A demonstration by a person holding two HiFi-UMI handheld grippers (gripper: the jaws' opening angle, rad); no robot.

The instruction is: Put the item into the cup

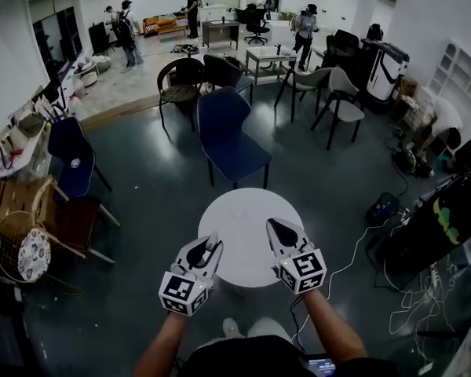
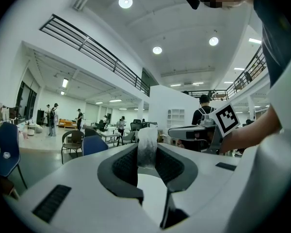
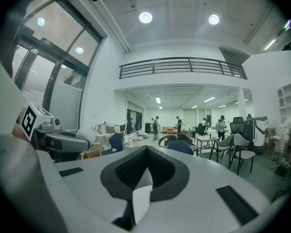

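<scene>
Above a round white table, in the head view, the left gripper and right gripper are held level, side by side. In the left gripper view, a small whitish-grey item is seen clamped upright between the dark pads. In the right gripper view, the jaws are shown closed tip to tip.
</scene>
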